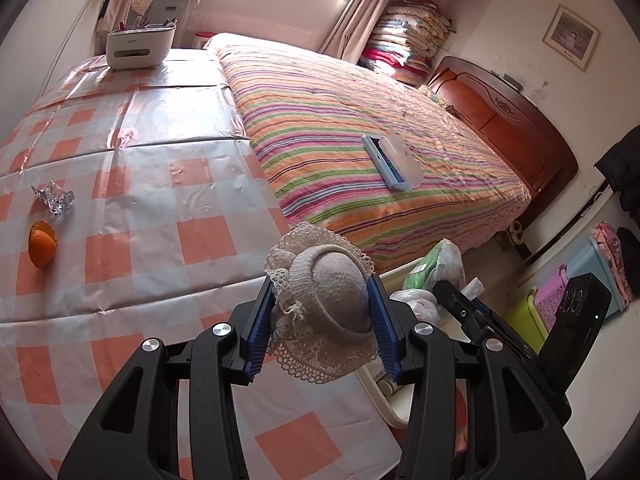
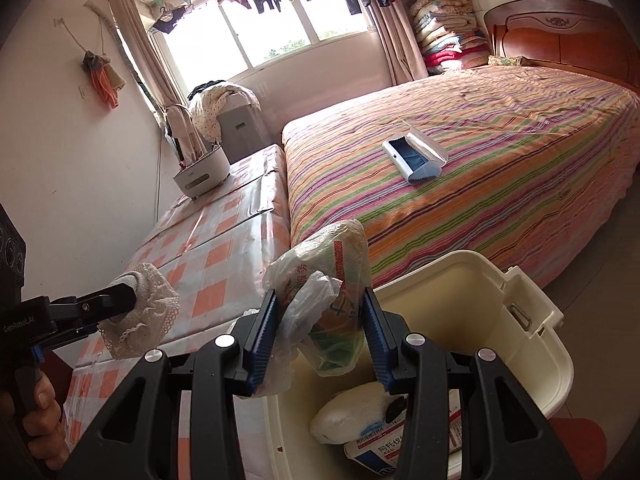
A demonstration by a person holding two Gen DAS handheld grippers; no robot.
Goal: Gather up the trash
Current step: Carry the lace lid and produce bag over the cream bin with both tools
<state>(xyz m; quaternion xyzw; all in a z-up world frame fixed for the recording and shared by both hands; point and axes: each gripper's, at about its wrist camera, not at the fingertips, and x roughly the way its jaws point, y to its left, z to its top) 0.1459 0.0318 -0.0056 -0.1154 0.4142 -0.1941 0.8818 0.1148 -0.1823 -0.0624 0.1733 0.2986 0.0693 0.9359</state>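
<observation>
My left gripper [image 1: 322, 314] is shut on a rolled beige sock with a lace cuff [image 1: 320, 308], held above the table's right edge; it also shows in the right wrist view [image 2: 138, 314]. My right gripper [image 2: 320, 340] is shut on a crumpled clear plastic bag with green contents [image 2: 328, 300], held over the cream bin [image 2: 532, 320]. The bin holds a white wad [image 2: 352, 416] and a printed box [image 2: 384, 450]. On the checked table [image 1: 160, 184] lie an orange peel [image 1: 42, 246] and a crumpled clear wrapper [image 1: 54, 198].
A white desk organiser [image 1: 138, 46] stands at the table's far end. A striped bed [image 1: 360, 128] beside the table carries a blue and white lint brush [image 1: 394, 162]. Coloured plastic baskets [image 1: 552, 300] stand on the floor at the right.
</observation>
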